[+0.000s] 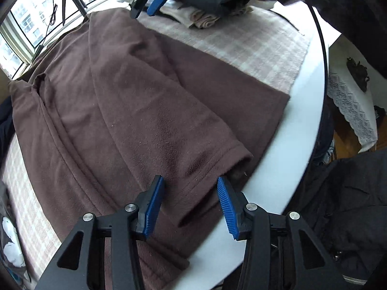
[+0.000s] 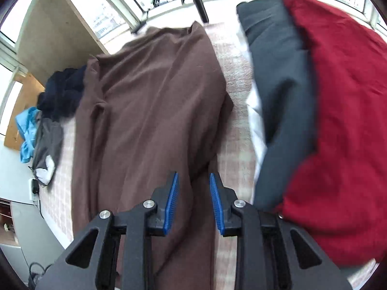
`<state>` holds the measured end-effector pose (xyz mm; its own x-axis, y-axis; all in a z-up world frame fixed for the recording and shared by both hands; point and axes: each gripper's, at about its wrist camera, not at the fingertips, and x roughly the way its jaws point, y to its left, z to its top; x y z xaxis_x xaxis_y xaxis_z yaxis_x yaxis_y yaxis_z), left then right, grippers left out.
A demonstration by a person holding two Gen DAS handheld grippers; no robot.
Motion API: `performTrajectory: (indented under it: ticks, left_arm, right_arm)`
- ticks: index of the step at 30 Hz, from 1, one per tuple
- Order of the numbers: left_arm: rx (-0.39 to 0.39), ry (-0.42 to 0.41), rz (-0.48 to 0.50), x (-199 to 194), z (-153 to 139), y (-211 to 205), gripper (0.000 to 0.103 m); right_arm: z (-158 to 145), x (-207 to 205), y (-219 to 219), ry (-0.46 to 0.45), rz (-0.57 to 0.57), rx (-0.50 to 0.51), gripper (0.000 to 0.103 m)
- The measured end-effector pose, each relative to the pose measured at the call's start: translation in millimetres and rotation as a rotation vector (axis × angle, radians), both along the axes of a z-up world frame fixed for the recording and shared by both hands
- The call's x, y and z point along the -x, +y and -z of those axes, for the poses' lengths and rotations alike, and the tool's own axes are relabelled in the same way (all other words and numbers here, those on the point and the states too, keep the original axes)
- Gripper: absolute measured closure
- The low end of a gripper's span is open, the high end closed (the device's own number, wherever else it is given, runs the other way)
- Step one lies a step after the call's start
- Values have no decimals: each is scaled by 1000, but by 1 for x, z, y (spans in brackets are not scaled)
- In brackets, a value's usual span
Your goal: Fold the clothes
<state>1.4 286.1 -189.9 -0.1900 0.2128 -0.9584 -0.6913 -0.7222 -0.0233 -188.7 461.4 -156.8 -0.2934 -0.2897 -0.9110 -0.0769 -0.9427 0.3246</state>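
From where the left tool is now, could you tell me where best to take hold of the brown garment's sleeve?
Probably at the cuff end of the sleeve, where the hem lies flat on the brown garment near the table's white edge. The left tool already straddles that hem with open jaws, so come straight down from above and pinch the stitched edge.

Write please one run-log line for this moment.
task: fold clothes | left gripper: open over sleeve cuff | right gripper: open above brown garment | nothing held
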Motion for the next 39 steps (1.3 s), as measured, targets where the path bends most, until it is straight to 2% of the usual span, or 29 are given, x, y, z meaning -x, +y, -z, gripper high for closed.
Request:
performTrajectory:
  ticks: [2,3,4,5,7,8,9,13,17,21,25,27,29,31,32,36,39]
  left_arm:
    - [-5,-5,-12,1,3,-2,60]
    - [-13,-6,-20,2,2,-3,64]
    - [-19,-2,-29,3,1,-5,87]
    - [-25,4,-42,5,-2,-8,98]
    - [-58,7,-91,9,-11,-21,99]
    - [-79,7,-108,9,-17,-29,99]
    - [-91,11,-122,9,-22,-36,99]
    - [-46,38,-134,9,-25,-52,99]
    - [-42,24,-138,10,-20,-60,99]
    - [-33,19,-134,7,-14,-62,99]
    - [-13,25,-154,2,-20,-71,92]
    - [-3,37,-143,-3,-28,-71,89]
    - [-28,49,-113,-7,-38,-67,83]
    - [-50,77,-56,-9,-46,-55,70]
    - [-57,86,-29,-9,-46,-49,68]
    - [-52,48,7,1,-38,-25,68]
    - [-101,63,25,4,-47,-5,65]
  right_arm:
    - [8,6,-4,-20,-19,10,76]
    - [12,8,-5,-30,-29,15,76]
    - [16,10,-7,-30,-32,23,76]
    - [18,11,-9,-30,-38,32,76]
    - [22,12,-12,-23,-52,26,79]
    - [21,11,-14,-11,-61,8,86]
    - [20,10,-16,-4,-65,-15,88]
    - [11,-5,-15,7,-37,35,86]
    - [0,-45,-27,21,-44,89,79]
    - [19,-62,-45,-23,-60,93,79]
    - [37,-56,-48,-41,-29,101,79]
    - [34,-56,-54,-38,-56,56,79]
    - [30,-57,-61,-45,-95,-3,79]
    - [28,-57,-63,-48,-107,-5,79]
    - [27,-56,-63,-49,-113,-5,79]
    - [13,-56,-58,-23,-78,-15,79]
    - [7,-50,-44,-5,-23,44,79]
